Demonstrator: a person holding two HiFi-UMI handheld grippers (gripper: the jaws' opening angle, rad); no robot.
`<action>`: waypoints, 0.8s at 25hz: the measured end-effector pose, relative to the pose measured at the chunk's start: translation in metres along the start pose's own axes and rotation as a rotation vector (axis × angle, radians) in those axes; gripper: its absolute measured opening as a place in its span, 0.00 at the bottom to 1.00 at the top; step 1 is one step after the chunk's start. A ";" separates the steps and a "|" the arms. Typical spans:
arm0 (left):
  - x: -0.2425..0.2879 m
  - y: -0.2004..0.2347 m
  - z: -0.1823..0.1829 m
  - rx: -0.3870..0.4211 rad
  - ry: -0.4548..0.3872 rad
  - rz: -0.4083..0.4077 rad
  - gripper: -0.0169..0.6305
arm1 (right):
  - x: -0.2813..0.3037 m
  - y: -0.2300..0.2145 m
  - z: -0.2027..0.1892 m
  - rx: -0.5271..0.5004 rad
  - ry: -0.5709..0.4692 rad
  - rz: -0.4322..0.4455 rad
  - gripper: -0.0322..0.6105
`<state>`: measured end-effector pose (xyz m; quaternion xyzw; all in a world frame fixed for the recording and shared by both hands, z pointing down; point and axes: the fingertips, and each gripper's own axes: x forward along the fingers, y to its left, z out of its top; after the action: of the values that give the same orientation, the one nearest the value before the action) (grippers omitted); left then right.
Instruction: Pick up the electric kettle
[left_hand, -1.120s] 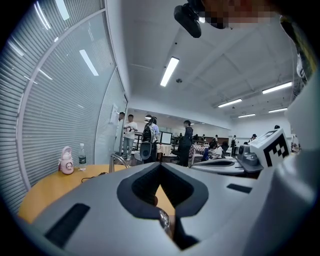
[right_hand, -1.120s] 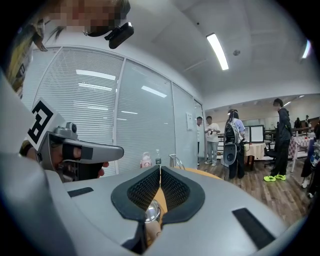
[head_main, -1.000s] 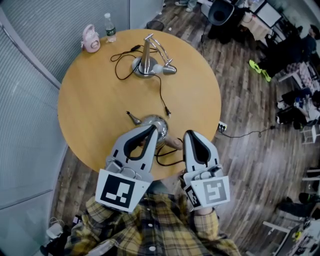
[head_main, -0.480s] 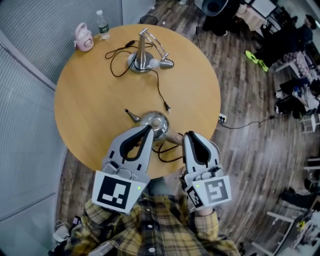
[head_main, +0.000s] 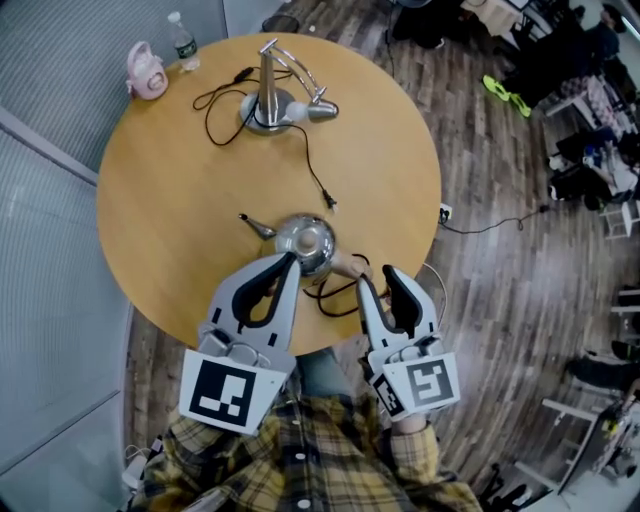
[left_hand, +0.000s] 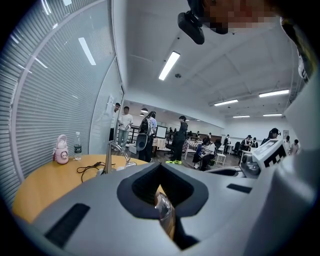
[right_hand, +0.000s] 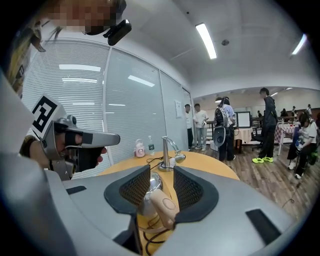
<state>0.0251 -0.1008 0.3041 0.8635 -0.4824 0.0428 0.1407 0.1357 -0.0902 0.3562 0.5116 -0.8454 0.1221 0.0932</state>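
Both tongs sit at the 6 o'clock edge of the round table (head_main: 180, 190), close to the kettle (head_main: 303, 240), which stands upright on the table just in from that edge.

On the left tongs (head_main: 288, 262) the jaws meet at the tips and grip nothing. The tips lie at the kettle's 7 o'clock side; whether they touch it I cannot tell. In the left gripper view, a strip of shiny kettle shows through the hollow between the pads.

The right tongs (head_main: 377, 280) have just been opening. Their jaws now stand apart with the handle (right_hand: 162, 205) between the pads, lying near the right one and not clamped.

The handle juts from the kettle toward 4 o'clock, and the spout (head_main: 250, 222) points toward 10 o'clock. A black cord (head_main: 335, 300) loops at the kettle's 5 o'clock.

A metal stand (head_main: 268, 95) is at the table's 12 o'clock. A bottle (head_main: 182, 42) and a pink jug (head_main: 145, 75) are at its 11 o'clock rim.
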 end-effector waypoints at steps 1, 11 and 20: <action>0.000 0.000 -0.001 -0.002 0.001 -0.001 0.02 | 0.000 -0.001 -0.005 0.001 0.006 -0.008 0.28; 0.004 0.007 -0.024 -0.020 0.046 0.002 0.02 | 0.005 -0.009 -0.055 0.004 0.060 -0.082 0.41; 0.012 0.016 -0.040 -0.027 0.067 0.016 0.02 | 0.010 -0.029 -0.090 -0.009 0.084 -0.149 0.42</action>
<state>0.0203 -0.1071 0.3482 0.8558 -0.4848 0.0663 0.1681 0.1595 -0.0844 0.4483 0.5672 -0.8008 0.1323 0.1399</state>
